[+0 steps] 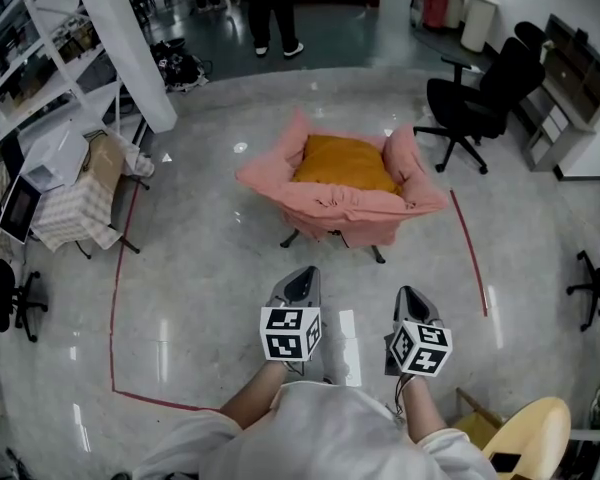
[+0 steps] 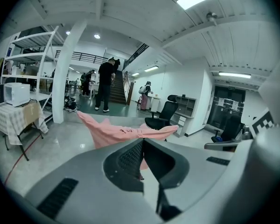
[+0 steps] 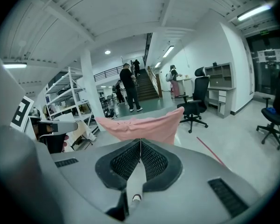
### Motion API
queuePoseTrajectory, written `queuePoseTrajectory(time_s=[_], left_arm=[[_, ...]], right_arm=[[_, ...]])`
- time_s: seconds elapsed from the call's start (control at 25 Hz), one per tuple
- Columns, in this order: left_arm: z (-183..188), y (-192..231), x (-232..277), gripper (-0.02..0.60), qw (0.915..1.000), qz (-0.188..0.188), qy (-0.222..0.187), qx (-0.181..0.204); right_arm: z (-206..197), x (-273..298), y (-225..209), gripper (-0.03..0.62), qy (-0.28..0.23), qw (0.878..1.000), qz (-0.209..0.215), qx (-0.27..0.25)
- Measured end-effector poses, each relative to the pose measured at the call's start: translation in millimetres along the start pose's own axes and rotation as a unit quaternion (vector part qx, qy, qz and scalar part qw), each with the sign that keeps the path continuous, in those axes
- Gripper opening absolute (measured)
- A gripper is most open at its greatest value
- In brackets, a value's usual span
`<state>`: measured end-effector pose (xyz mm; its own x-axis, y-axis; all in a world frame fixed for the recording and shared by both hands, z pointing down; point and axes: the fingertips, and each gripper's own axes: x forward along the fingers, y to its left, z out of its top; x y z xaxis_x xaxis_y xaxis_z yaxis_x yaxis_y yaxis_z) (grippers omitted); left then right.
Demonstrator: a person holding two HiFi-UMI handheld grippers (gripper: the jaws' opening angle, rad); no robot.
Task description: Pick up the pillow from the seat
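Head view: pillow (image 1: 344,163) untouched on seat (image 1: 332,208); left gripper (image 1: 298,290) and right gripper (image 1: 412,306) well short, jaws closed, empty; all remains

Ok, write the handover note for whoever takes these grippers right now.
Left hand-held gripper: shut, empty, held low in front of the person.
Right hand-held gripper: shut, empty, beside the left one.
The mustard pillow lies on the pink-draped seat, some way ahead and apart from both grippers.
Done: nothing; the pillow is untouched.
Left: walk up to the seat, open the jaws, grip the pillow, lift it off.
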<state>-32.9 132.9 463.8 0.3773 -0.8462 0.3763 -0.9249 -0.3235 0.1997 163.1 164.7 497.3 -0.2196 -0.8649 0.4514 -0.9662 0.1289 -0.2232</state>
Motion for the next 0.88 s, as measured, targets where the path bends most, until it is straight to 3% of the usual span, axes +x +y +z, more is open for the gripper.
queuePoseTrajectory(time_s=[0.52, 0.88], left_arm=[[75.3, 46.5, 135.7, 0.008, 0.9992, -0.034, -0.018, -0.006], [118.7, 95.4, 232.6, 0.008, 0.9989, -0.043, -0.002, -0.017]], right_arm=[[74.4, 113.5, -19.9, 0.029, -0.015, 0.999, -0.037, 0.002], [123.9, 208.2, -26.9, 0.029, -0.001, 0.998, -0.055, 0.007]])
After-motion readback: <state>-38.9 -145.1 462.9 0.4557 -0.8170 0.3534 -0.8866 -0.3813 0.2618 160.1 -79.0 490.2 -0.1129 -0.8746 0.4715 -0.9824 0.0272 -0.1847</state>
